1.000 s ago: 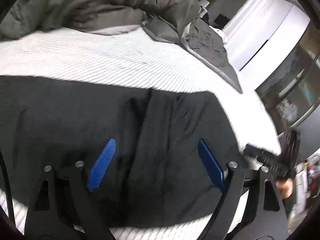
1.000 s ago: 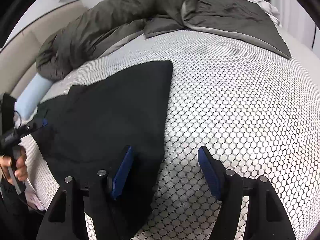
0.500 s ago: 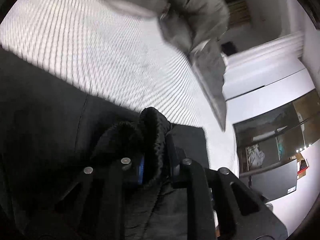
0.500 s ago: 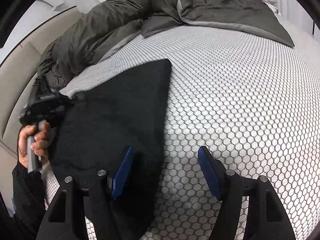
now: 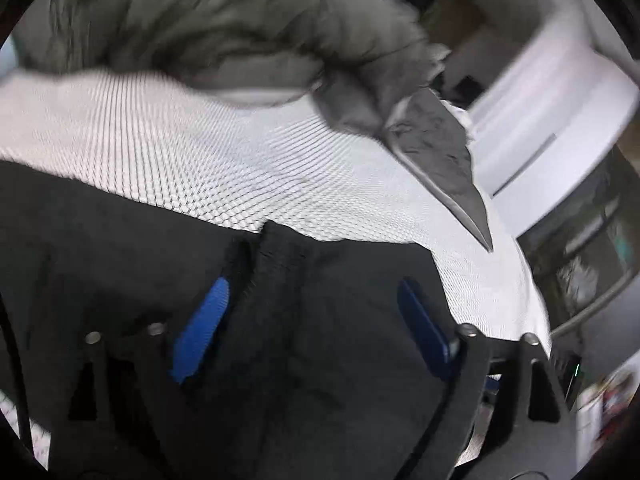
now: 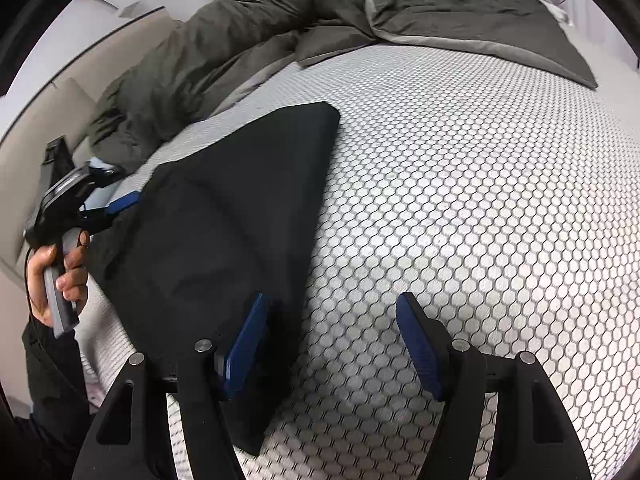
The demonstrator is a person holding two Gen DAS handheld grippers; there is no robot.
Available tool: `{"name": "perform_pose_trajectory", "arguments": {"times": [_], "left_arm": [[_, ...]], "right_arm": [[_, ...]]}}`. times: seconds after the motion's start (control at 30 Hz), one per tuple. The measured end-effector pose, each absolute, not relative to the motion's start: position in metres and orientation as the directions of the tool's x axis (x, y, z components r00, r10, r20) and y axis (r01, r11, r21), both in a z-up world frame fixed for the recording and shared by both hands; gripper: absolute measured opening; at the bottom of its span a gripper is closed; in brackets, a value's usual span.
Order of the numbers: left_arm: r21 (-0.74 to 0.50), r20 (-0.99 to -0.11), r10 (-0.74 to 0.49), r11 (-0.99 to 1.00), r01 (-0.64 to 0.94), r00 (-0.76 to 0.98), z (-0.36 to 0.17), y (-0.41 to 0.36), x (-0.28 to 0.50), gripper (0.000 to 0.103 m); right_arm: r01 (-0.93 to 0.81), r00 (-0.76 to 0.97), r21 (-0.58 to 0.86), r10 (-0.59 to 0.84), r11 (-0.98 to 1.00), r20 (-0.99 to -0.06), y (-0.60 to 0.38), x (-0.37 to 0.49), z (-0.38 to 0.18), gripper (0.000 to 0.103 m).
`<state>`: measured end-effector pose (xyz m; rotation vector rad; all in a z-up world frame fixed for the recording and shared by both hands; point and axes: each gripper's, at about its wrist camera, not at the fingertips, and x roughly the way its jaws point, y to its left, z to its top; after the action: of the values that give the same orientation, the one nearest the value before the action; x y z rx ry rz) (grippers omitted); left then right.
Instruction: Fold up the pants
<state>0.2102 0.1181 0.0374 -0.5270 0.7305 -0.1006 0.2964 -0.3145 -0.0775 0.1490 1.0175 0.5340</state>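
black pants (image 6: 224, 216) lay along the mattress (image 6: 460, 200) edge; left gripper (image 5: 312, 324) was opening above them, right gripper (image 6: 332, 344) gaped, holding nothing.

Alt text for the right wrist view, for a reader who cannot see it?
Black pants lie folded on a white honeycomb-patterned bed cover, with the open right gripper over their near edge. At far left, a hand holds the left gripper at the pants; a grey duvet is bunched behind.
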Motion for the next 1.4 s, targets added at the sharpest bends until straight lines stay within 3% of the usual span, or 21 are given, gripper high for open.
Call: {"name": "perform_pose_trajectory", "arguments": {"times": [0.1, 0.17, 0.27, 0.33, 0.5, 0.63, 0.77, 0.97, 1.07, 1.4], "left_arm": [[-0.389, -0.627, -0.288, 0.921, 0.029, 0.724, 0.041, 0.066, 0.170, 0.092], [-0.367, -0.642, -0.314, 0.927, 0.079, 0.699, 0.032, 0.023, 0.163, 0.092], [-0.336, -0.671, -0.371, 0.924, 0.182, 0.642, 0.012, -0.029, 0.157, 0.092], [-0.252, -0.718, -0.339, 0.941, 0.228, 0.607, -0.001, -0.062, 0.159, 0.092], [-0.227, -0.729, -0.343, 0.937, 0.264, 0.593, -0.010, -0.086, 0.158, 0.092], [-0.245, -0.726, -0.366, 0.929, 0.278, 0.582, -0.012, -0.086, 0.158, 0.094], [-0.191, -0.742, -0.323, 0.942, 0.276, 0.588, -0.026, -0.110, 0.166, 0.100], [-0.056, -0.779, -0.217, 0.959, 0.278, 0.588, -0.043, -0.135, 0.180, 0.101], [-0.079, -0.781, -0.239, 0.954, 0.289, 0.577, -0.047, -0.134, 0.174, 0.101], [-0.093, -0.783, -0.270, 0.941, 0.325, 0.560, -0.050, -0.128, 0.167, 0.101]], "right_arm": [[-0.394, 0.381, 0.403, 0.546, 0.826, -0.746, -0.309, 0.291, -0.076, 0.068], [-0.412, 0.365, 0.410, 0.560, 0.814, -0.744, -0.302, 0.287, -0.076, 0.055], [-0.403, 0.324, 0.439, 0.574, 0.803, -0.752, -0.295, 0.290, -0.085, 0.045], [-0.406, 0.291, 0.432, 0.562, 0.805, -0.774, -0.291, 0.290, -0.092, 0.040], [-0.489, 0.268, 0.377, 0.547, 0.786, -0.793, -0.285, 0.266, -0.091, 0.024], [-0.530, 0.258, 0.392, 0.584, 0.751, -0.769, -0.292, 0.266, -0.089, 0.025], [-0.386, 0.349, 0.488, 0.613, 0.783, -0.708, -0.326, 0.290, -0.081, 0.042], [-0.390, 0.334, 0.469, 0.597, 0.792, -0.730, -0.296, 0.310, -0.081, 0.042], [-0.390, 0.361, 0.380, 0.519, 0.839, -0.775, -0.271, 0.325, -0.092, 0.033], [-0.325, 0.372, 0.480, 0.577, 0.814, -0.727, -0.258, 0.413, -0.085, 0.023]]}}
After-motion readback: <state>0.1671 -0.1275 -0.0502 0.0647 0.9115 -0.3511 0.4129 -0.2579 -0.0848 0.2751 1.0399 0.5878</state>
